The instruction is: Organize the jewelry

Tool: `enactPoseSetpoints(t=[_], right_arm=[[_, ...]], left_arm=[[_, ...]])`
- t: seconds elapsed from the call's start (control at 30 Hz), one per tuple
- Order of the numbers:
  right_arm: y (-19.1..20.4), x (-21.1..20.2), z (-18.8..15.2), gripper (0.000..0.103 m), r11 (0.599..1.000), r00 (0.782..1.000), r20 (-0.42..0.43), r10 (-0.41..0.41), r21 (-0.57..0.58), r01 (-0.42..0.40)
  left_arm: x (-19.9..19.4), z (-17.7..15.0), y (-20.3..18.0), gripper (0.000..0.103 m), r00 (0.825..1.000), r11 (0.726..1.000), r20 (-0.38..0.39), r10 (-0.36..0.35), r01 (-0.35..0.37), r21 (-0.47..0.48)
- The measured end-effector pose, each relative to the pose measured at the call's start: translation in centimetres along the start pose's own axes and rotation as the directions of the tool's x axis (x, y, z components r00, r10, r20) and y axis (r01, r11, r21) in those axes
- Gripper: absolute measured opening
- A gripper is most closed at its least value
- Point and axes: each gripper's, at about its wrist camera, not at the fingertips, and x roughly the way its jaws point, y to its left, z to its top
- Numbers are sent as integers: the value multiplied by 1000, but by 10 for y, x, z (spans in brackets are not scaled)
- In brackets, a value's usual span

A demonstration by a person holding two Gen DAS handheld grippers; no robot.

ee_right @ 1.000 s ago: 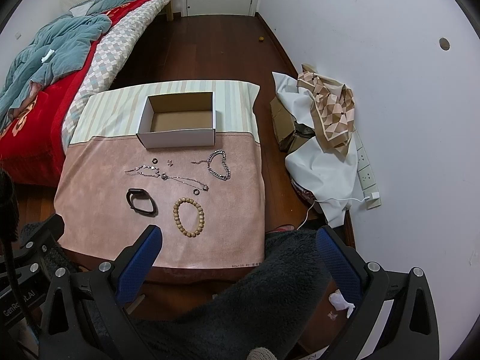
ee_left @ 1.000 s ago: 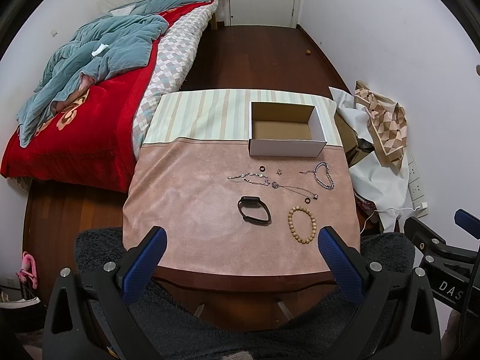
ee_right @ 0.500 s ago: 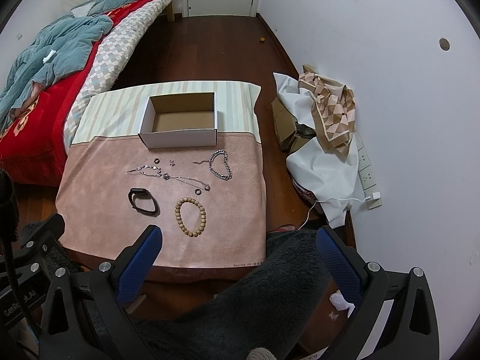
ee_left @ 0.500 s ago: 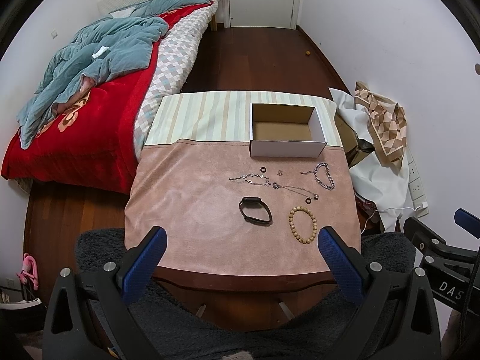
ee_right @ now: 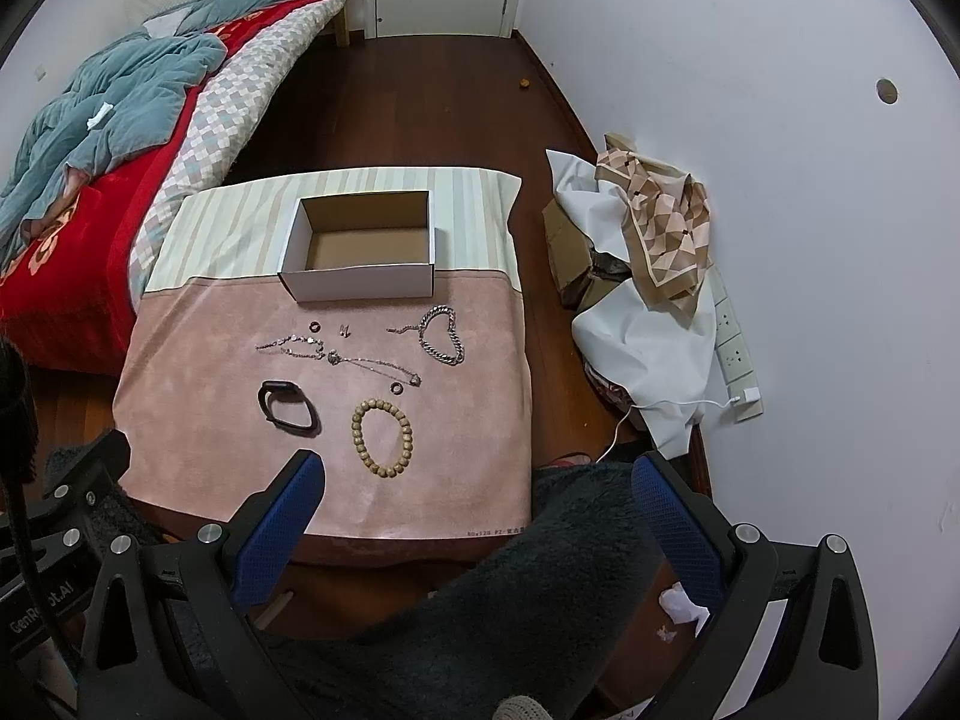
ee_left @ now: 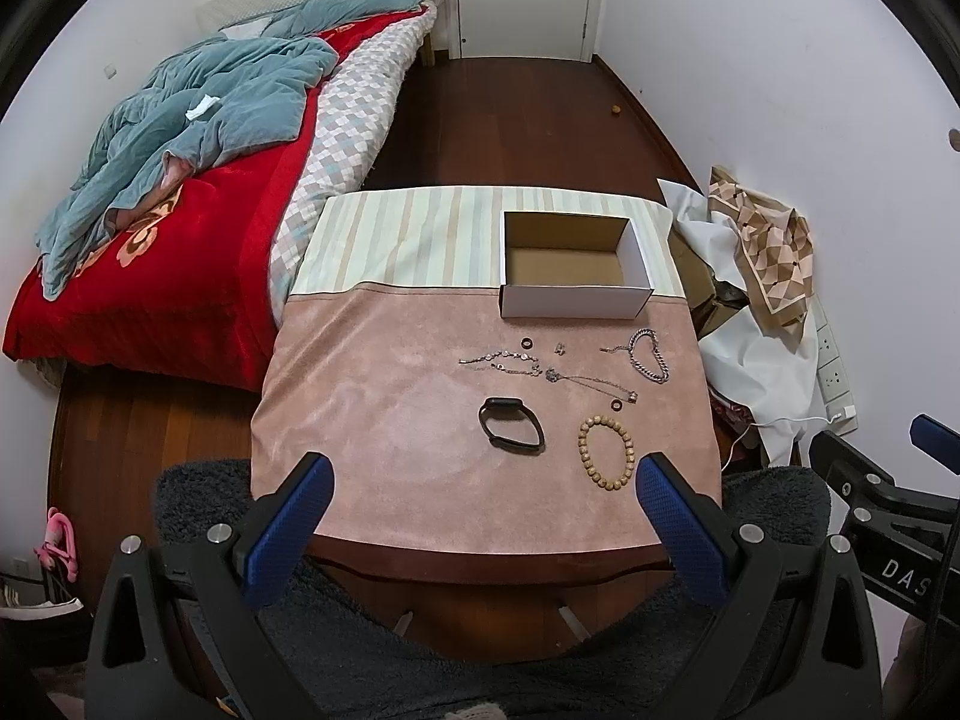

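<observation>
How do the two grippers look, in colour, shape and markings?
Both are black frames with silver bolts. The left gripper and the right gripper each carry two fingers faced with textured blue pads. White lettering marks each body, partly cut off. A black cable runs beside the left one.

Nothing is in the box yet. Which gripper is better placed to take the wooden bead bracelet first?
Probably the right. The wooden bead bracelet lies just ahead of the open right gripper, and beside the left gripper's right finger, near the table's right edge. Both are empty; the box sits beyond.
</observation>
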Motion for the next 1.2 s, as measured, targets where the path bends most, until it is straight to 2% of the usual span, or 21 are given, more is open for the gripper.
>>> enactPoseSetpoints(t=[0.37, 0.5, 0.6, 0.73, 0.83, 0.9, 1.07, 1.2], right_arm=[[0, 2, 0, 103, 1000, 1000, 3, 2, 2, -2], [-2, 9, 5, 103, 1000, 1000, -3, 5, 15, -5], [-5, 26, 10, 103, 999, 1000, -21, 10, 34, -10], [-3, 72, 16, 103, 998, 996, -80, 28, 57, -24], [3, 121, 19, 103, 998, 987, -154, 36, 56, -28], [8, 155, 18, 98, 997, 977, -205, 56, 64, -43], [27, 233, 9, 74, 996, 950, -302, 83, 63, -67], [42, 271, -2, 64, 996, 930, -357, 84, 51, -71]], left_arm=[[1, -1, 0, 103, 1000, 1000, 1, -1, 1, -1], [12, 0, -4, 103, 1000, 1000, 2, 7, -7, 4], [34, 10, -2, 103, 999, 999, -3, 37, -37, -1], [72, 22, 8, 103, 994, 994, -8, 110, -111, -19], [110, 26, 18, 103, 987, 988, -49, 154, -155, -22], [135, 25, 24, 103, 982, 985, -89, 169, -171, -18], [190, 13, 32, 103, 963, 982, -193, 186, -190, -2], [224, 3, 36, 102, 950, 986, -271, 158, -167, -12]])
